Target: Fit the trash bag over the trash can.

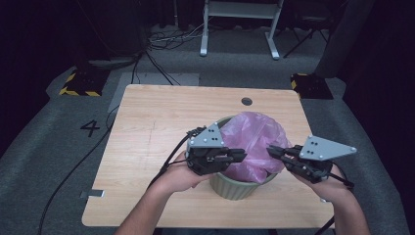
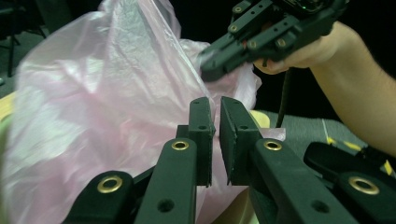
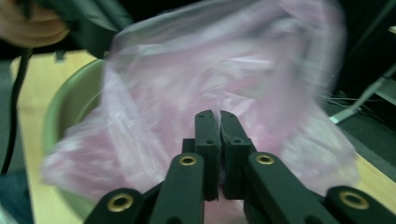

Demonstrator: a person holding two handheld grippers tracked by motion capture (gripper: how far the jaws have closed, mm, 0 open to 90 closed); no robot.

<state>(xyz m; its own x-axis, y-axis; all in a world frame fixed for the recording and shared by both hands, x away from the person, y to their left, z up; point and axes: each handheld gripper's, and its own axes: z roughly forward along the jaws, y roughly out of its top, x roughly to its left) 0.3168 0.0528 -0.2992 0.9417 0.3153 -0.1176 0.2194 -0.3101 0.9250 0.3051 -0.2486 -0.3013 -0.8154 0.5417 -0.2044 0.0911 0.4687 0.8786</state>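
A pale green ribbed bin (image 1: 235, 188) stands on the wooden table (image 1: 156, 132), toward its front right. A pink plastic bag (image 1: 254, 134) billows up out of it. My left gripper (image 1: 243, 155) is at the bag's left side and points right, its jaws pressed together on the pink film (image 2: 116, 93). My right gripper (image 1: 269, 149) comes in from the right and is shut on the bag's right side (image 3: 224, 70). In the left gripper view my own jaws (image 2: 217, 105) nearly touch, and the right gripper (image 2: 261, 37) shows beyond the bag. The right gripper view has its jaws (image 3: 219, 116) shut against the film, above the bin rim (image 3: 60, 107).
A round cable hole (image 1: 246, 101) lies in the table behind the bin. Cables trail off the left gripper across the table's left half. On the floor behind are a white frame (image 1: 240, 19), loose cables and yellow-black striped bases (image 1: 80, 83).
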